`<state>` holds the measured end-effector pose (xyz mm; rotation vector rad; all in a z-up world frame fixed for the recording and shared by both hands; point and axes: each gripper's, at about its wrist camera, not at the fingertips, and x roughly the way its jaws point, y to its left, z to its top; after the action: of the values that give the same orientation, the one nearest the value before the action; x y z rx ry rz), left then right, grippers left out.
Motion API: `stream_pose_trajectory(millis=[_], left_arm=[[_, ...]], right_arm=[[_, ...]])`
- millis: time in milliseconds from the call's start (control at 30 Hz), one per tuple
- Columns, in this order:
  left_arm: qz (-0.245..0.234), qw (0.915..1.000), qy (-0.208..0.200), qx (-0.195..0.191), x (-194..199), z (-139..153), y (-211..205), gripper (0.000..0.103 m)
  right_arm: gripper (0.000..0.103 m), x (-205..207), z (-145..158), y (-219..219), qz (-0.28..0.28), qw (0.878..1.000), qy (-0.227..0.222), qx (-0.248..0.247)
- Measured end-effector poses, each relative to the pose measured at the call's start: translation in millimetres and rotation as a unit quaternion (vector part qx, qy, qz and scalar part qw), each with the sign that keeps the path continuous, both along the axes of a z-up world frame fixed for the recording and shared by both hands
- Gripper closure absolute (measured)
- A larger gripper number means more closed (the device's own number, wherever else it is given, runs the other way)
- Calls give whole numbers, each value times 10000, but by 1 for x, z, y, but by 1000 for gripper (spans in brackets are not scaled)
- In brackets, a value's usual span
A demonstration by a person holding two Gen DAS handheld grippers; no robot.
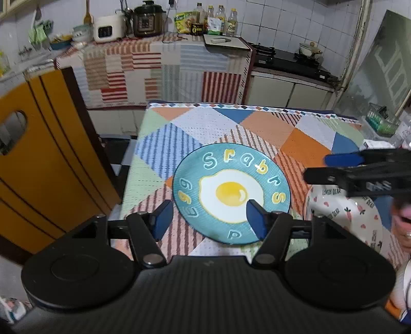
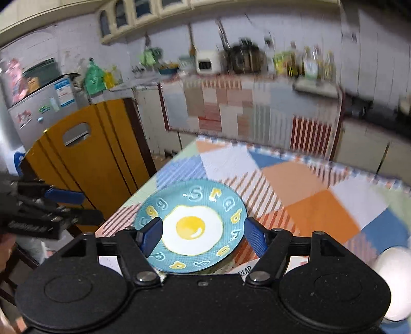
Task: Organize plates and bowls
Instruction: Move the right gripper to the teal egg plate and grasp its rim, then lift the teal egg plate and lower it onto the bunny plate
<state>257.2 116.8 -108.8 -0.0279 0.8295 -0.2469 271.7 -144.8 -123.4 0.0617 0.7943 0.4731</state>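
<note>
- Your left gripper (image 1: 209, 218) has its blue pads spread wide with nothing pinched between them; it hangs over the near left part of the blue plate (image 1: 231, 192), one pad above the plate's painted egg, the other above the tablecloth (image 1: 257, 123).
- Your right gripper (image 2: 203, 237) is spread just as wide and grips nothing; through its jaws you see the same blue plate (image 2: 191, 226), lying flat.
- In the left wrist view your right gripper (image 1: 344, 164) reaches in from the right, above a white plate (image 1: 341, 213) with hearts and carrots.
- The blue plate sits toward the near left of the table, and the white plate lies just to its right; whether their rims touch you cannot tell.
- A white rounded dish (image 2: 393, 277) sits at the near right edge of the right wrist view, blurred.
- A yellow folding table (image 1: 46, 164) stands left of the table.
- Far off, a counter holds a rice cooker (image 1: 106, 28) and bottles (image 1: 218, 20).
</note>
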Motion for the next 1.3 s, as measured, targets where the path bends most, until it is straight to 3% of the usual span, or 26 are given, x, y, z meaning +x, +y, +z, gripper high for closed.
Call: stream_pose_trajectory(millis=[133,267,433,467,533,633,767,800,900,967,1000,1300], left_arm=[[-138,9996,203,-125,26,-17,8,34],[-145,9984,518,-194,50,-43,9,31],[21,9961,821,-307,67,-75,7,31],[33,9959,836,-329,68,-79,7,31],[38,9953,881,-405,68,-86,6,31],[-7,9940,981,-494,70,-93,5,31],[121,9913,1027,-815,75,-96,12,36],[168,9906,1039,-869,76,-97,14,38],[290,9881,1168,-956,79,-103,16,52],[381,9874,1249,-896,79,-111,16,73],[437,9867,1295,-881,79,-114,17,78],[591,9871,1168,-922,68,-113,21,82]], right_arm=[[29,45,-39,-10,-120,9949,897,443],[29,68,-65,-12,-239,9910,1188,567],[34,85,-84,-9,-370,9908,1163,582],[36,87,-86,-7,-361,9914,1147,509],[56,90,-91,-7,-296,9922,1122,464],[68,87,-96,-9,-305,9908,1169,603],[70,82,-103,-12,-378,9884,1232,799],[75,82,-104,-9,-349,9898,1201,688],[81,81,-107,-4,-255,9921,1135,459],[81,83,-107,-6,-265,9914,1178,496],[82,83,-107,-6,-262,9913,1186,509],[86,79,-102,-10,-172,9912,1138,659]])
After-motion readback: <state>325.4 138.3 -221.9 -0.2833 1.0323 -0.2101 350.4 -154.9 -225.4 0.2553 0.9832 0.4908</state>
